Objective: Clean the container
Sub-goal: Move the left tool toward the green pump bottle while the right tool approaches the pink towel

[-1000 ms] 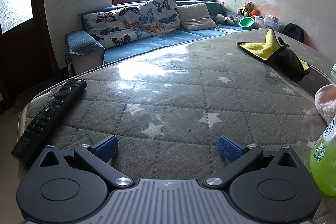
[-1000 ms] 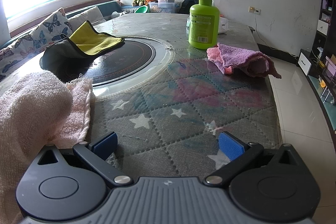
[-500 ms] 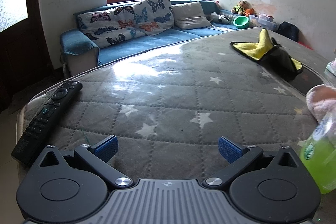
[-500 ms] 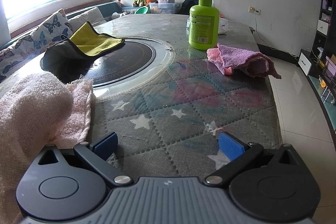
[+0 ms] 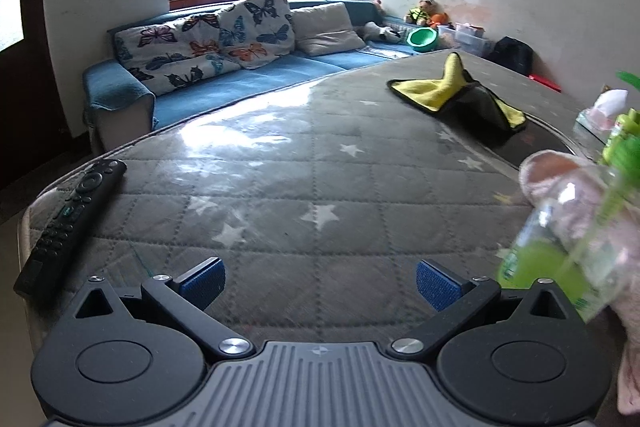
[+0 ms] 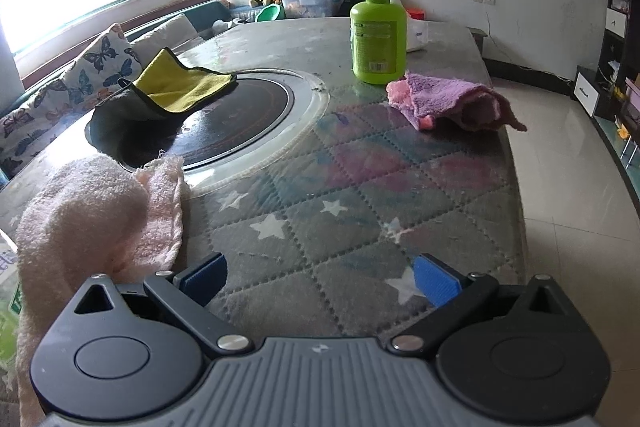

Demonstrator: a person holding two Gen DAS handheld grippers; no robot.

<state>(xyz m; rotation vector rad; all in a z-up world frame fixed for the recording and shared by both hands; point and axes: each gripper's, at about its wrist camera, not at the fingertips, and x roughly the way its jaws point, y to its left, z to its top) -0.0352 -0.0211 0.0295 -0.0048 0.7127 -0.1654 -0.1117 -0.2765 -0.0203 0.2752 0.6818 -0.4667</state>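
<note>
Filling both views, the table (image 6: 400, 195) carries everything, its quilted star cover under a glossy sheet, with a dark round hob (image 6: 240, 123) set in the middle. A yellow cloth (image 6: 180, 87) lies across the hob's far rim, a purple cloth (image 6: 448, 103) sits near the table's right edge, and a remote (image 5: 72, 219) lies at the left corner, all well apart, which I judge leaves working room in front.

The pink towel (image 6: 92, 211) lies heaped just left of the right gripper (image 6: 320, 277), near enough to pick up for wiping. The green bottle (image 6: 378, 35) stands upright beside the purple cloth, cap up.

The container to clean is, I judge, the clear spray bottle (image 5: 568, 247) at the right edge of the left view, blurred, with green liquid low inside. Its long axis tilts, green nozzle end up and to the right, base down toward the left gripper (image 5: 320, 281). The towel shows behind it; whether they touch I cannot tell.

Both grippers hover with jaws spread wide, grasping nothing.
</note>
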